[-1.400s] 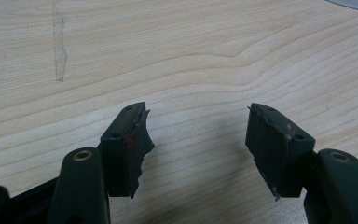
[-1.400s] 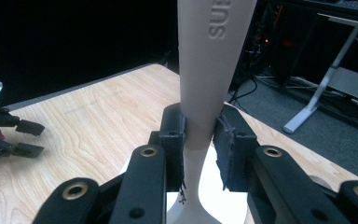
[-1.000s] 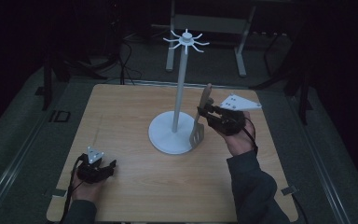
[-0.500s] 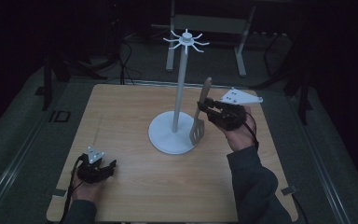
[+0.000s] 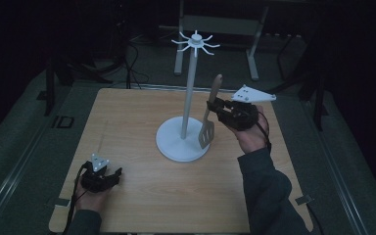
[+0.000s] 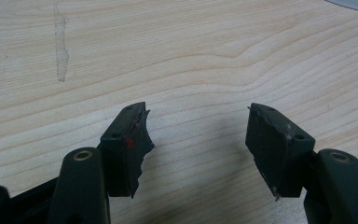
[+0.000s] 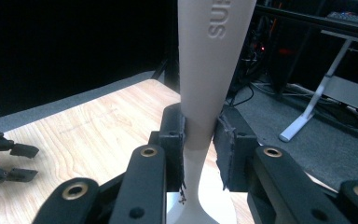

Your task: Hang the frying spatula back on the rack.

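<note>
1. The right gripper (image 5: 215, 108) is clamped on the handle of the spatula (image 5: 207, 128), keeping it upright beside the white hook stand (image 5: 190, 88), probably so it can be hung on a hook.
2. The left gripper (image 6: 196, 140) rests with jaws apart, holding nothing.
3. The wooden table (image 5: 142, 196) stands in a dark room with grey floor.

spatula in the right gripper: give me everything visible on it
The slotted spatula is pale, plastic-looking, with raised lettering on its wide handle end. It is held roughly upright, blade down, handle up, beside the white stand's pole. The right gripper clamps its narrowing neck between both pads. The blade hangs over the stand's round base; contact there is unclear.
</note>
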